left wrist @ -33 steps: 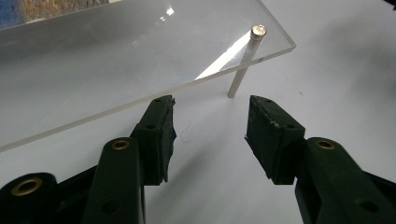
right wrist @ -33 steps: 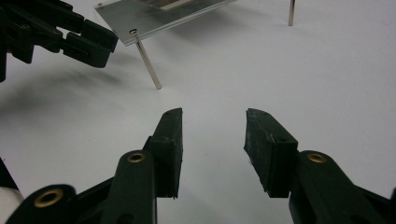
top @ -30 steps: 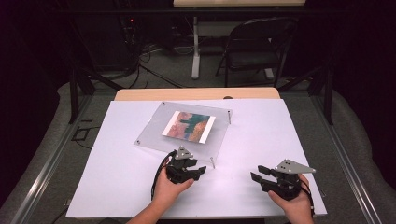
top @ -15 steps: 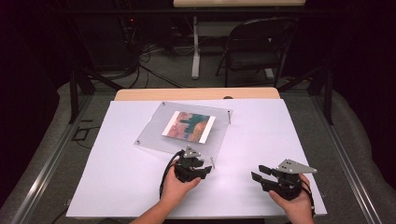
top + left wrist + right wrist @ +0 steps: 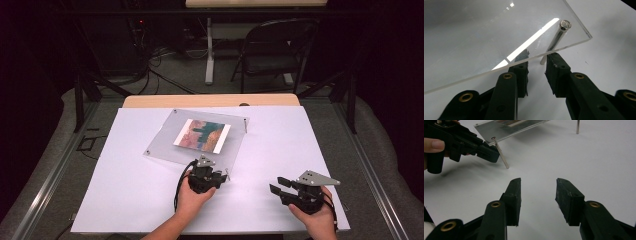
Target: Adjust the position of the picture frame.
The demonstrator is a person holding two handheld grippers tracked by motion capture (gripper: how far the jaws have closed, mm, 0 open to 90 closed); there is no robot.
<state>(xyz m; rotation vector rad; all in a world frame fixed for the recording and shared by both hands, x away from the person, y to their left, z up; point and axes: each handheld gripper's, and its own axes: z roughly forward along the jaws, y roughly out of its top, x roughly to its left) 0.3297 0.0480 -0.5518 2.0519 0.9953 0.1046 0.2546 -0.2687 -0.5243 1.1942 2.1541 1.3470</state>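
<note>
A clear acrylic plate (image 5: 165, 145) with a colourful picture (image 5: 202, 135) in it stands on thin metal legs on the white table (image 5: 125, 200). My left gripper (image 5: 217, 176) is at the plate's near right corner. In the left gripper view its jaws (image 5: 537, 61) reach under the plate's edge (image 5: 486, 37) and have just been closing. The corner leg (image 5: 556, 37) stands just past the tips, close to the right jaw, and no pad presses on it. My right gripper (image 5: 277, 184) hovers near the table's front right, open (image 5: 538, 180), with nothing between its jaws.
A black folding chair (image 5: 277, 47) and cables on the floor lie beyond the table's wooden far edge (image 5: 210, 101). The right gripper view shows the left gripper (image 5: 491, 152) against the corner leg (image 5: 503, 160), and another leg (image 5: 577, 126) farther back.
The left hand has shifted right and forward to the plate's near right corner, and its jaws look narrower. The right gripper has stayed put.
</note>
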